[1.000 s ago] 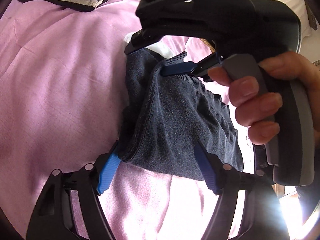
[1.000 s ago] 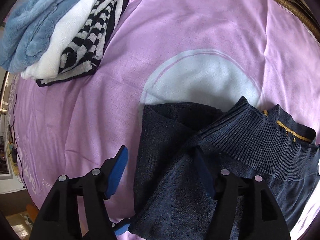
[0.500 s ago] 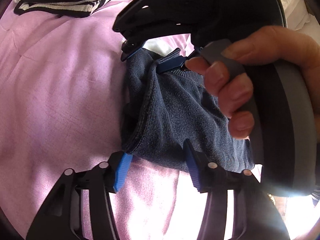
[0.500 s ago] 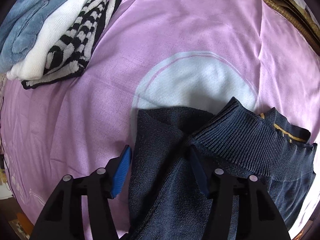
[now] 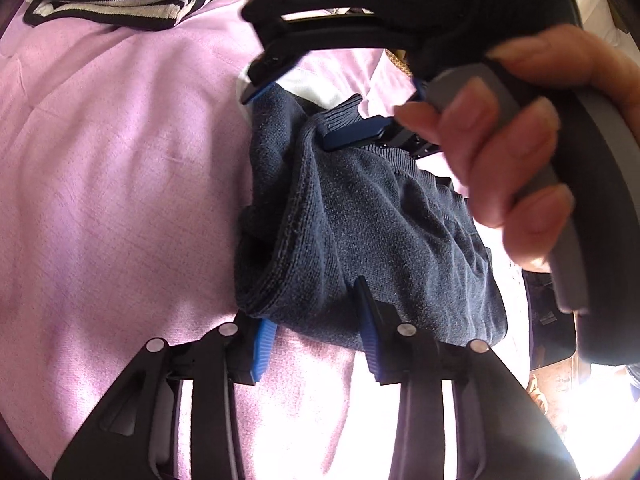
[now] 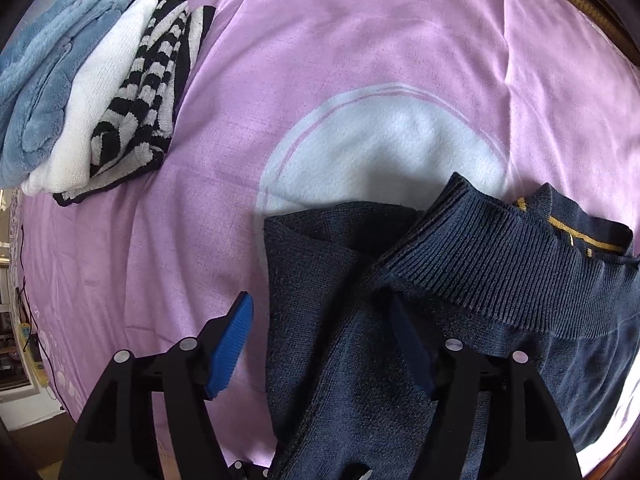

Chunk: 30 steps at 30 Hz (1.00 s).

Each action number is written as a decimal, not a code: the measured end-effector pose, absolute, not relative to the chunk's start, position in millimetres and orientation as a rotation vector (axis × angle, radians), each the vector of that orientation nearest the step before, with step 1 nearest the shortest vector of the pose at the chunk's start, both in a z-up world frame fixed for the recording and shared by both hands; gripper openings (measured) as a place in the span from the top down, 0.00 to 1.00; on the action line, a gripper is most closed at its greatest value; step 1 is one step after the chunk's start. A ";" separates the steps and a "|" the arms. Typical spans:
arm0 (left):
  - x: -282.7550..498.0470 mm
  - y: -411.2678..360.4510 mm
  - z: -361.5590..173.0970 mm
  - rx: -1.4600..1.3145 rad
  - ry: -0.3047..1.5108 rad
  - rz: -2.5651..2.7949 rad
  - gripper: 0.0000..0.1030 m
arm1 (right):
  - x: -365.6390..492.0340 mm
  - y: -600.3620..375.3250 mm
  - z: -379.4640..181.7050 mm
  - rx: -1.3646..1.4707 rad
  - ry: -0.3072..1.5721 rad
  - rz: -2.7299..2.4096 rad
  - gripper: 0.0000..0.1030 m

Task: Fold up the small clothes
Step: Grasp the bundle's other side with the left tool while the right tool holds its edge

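Observation:
A dark navy knit sweater point(image 5: 360, 216) lies bunched on the pink bedspread point(image 5: 120, 184). It also shows in the right wrist view point(image 6: 360, 320), with its ribbed hem and a yellow-trimmed collar to the right. My left gripper point(image 5: 316, 344) is open, with its blue pads either side of the sweater's near folded end. My right gripper point(image 6: 320, 344) is open and straddles the sweater's other folded edge. In the left wrist view the right gripper point(image 5: 304, 112) shows with a hand on its grey handle.
A stack of folded clothes point(image 6: 100, 92), blue fleece, white knit and black-and-white stripes, lies at the far left. It also shows in the left wrist view point(image 5: 120, 0). A white circle print point(image 6: 384, 140) marks the bedspread. The bed's brown edge point(image 6: 580, 0) runs at upper right.
Both grippers have closed in on the sweater's two ends. The left jaws have narrowed around the near fold. The right gripper has slid over the far edge.

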<state>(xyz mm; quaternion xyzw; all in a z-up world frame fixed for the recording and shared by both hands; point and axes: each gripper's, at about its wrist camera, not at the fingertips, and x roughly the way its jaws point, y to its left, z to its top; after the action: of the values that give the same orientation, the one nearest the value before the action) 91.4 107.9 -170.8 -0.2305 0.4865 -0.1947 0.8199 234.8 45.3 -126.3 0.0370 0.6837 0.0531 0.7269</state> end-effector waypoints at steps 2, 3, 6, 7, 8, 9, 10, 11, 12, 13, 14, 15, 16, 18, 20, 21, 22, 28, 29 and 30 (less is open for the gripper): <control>91.2 106.1 -171.3 -0.488 1.035 -0.415 0.68 | 232.8 52.4 -128.1 0.044 1.493 0.120 0.28; 91.3 104.1 -171.5 -0.485 1.035 -0.415 0.69 | 231.5 54.4 -128.4 0.015 1.481 0.125 0.35; 88.6 97.6 -168.9 -0.472 1.032 -0.415 0.75 | 228.0 49.1 -126.3 -0.026 1.431 0.132 0.63; 87.7 95.6 -166.7 -0.465 1.030 -0.416 0.77 | 225.7 43.3 -125.2 0.005 1.421 0.137 0.73; 87.1 93.1 -164.7 -0.456 1.029 -0.414 0.79 | 225.5 33.1 -124.2 0.046 1.417 0.151 0.76; 87.7 88.8 -163.1 -0.445 1.027 -0.411 0.80 | 224.9 24.5 -122.9 0.097 1.416 0.166 0.84; 87.3 85.9 -161.1 -0.434 1.026 -0.408 0.83 | 222.5 14.2 -119.2 0.140 1.415 0.178 0.87; 86.6 82.7 -158.5 -0.422 1.024 -0.404 0.84 | 221.6 8.0 -116.3 0.176 1.408 0.193 0.87; 85.7 79.3 -155.5 -0.407 1.020 -0.398 0.84 | 221.2 3.2 -113.2 0.197 1.397 0.207 0.88; 84.0 75.0 -150.2 -0.394 1.016 -0.395 0.85 | 220.7 -1.0 -110.0 0.208 1.388 0.217 0.88; 83.1 71.6 -147.0 -0.382 1.012 -0.391 0.85 | 219.2 -4.4 -106.3 0.225 1.379 0.231 0.88; 81.9 68.9 -143.9 -0.372 1.008 -0.387 0.86 | 218.1 -8.4 -102.8 0.246 1.369 0.244 0.88; 80.6 66.6 -141.2 -0.364 1.005 -0.383 0.86 | 217.3 -13.8 -100.7 0.269 1.363 0.255 0.88; 78.0 61.5 -135.7 -0.343 1.000 -0.372 0.87 | 213.3 -25.1 -94.1 0.326 1.353 0.280 0.88; 76.1 55.4 -128.9 -0.318 0.991 -0.363 0.87 | 211.5 -32.0 -89.6 0.370 1.342 0.308 0.88; 74.6 50.9 -124.4 -0.299 0.984 -0.359 0.87 | 212.5 -34.9 -88.6 0.387 1.337 0.318 0.88; 72.2 49.9 -119.2 -0.281 0.977 -0.357 0.87 | 223.2 -28.6 -93.9 0.402 1.332 0.326 0.88; 64.1 22.0 -89.2 -0.181 0.946 -0.346 0.89 | 215.8 -49.0 -74.6 0.492 1.290 0.380 0.88; 62.4 19.9 -84.3 -0.164 0.942 -0.343 0.89 | 215.2 -53.3 -71.3 0.497 1.280 0.386 0.88; 62.6 17.3 -83.0 -0.146 0.937 -0.340 0.89 | 215.0 -55.8 -69.6 0.504 1.271 0.392 0.88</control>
<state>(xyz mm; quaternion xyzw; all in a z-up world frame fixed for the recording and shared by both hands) 62.6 17.3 -83.0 -0.0698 0.4490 -0.1627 0.8758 215.0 -55.8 -69.6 0.2311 0.5833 0.1801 0.7575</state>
